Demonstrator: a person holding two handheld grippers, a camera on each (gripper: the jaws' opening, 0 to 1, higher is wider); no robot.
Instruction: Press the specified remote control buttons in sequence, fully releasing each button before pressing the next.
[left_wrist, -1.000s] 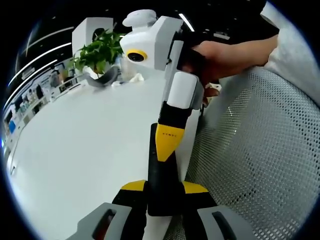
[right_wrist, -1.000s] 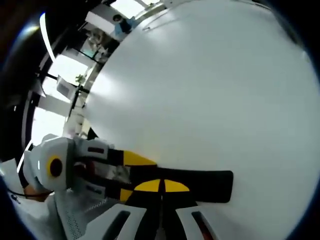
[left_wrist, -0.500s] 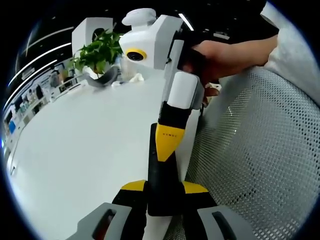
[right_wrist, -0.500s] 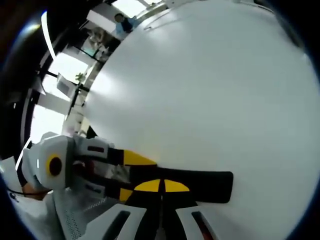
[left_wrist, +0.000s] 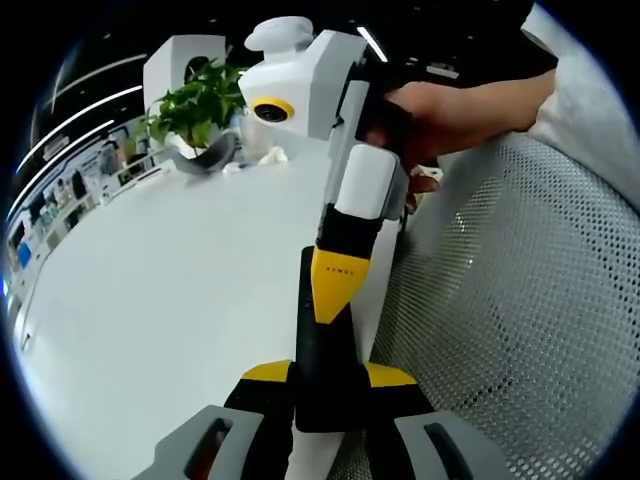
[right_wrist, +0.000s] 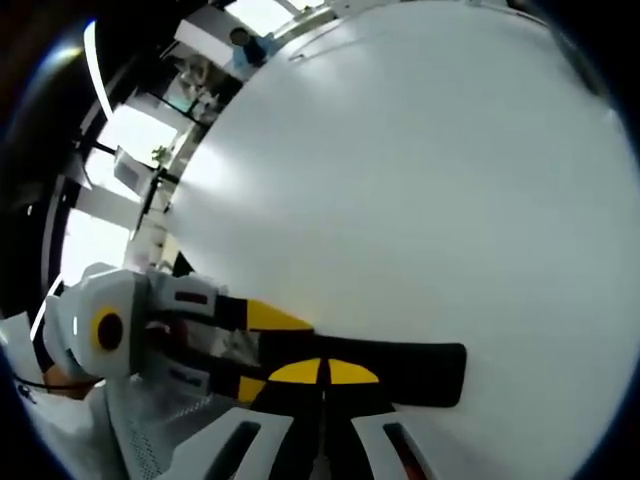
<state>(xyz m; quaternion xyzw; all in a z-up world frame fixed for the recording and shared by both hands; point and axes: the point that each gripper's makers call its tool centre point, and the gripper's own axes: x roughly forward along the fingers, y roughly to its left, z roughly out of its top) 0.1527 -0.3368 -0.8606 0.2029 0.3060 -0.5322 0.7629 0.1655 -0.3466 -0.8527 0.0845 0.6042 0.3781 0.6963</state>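
1. Left tool clamped on the near end of the black remote, held at the edge of the white worktop.
2. Right tool pinched shut with nothing in it, tip set down on the remote's face partway along; probably pressing, though the button lay hidden under the tip.
3. Remote's long axis ran straight out from the left tool and crosswise to the right one.
4. Judged next: lift the right tip fully clear, then shift along that axis.
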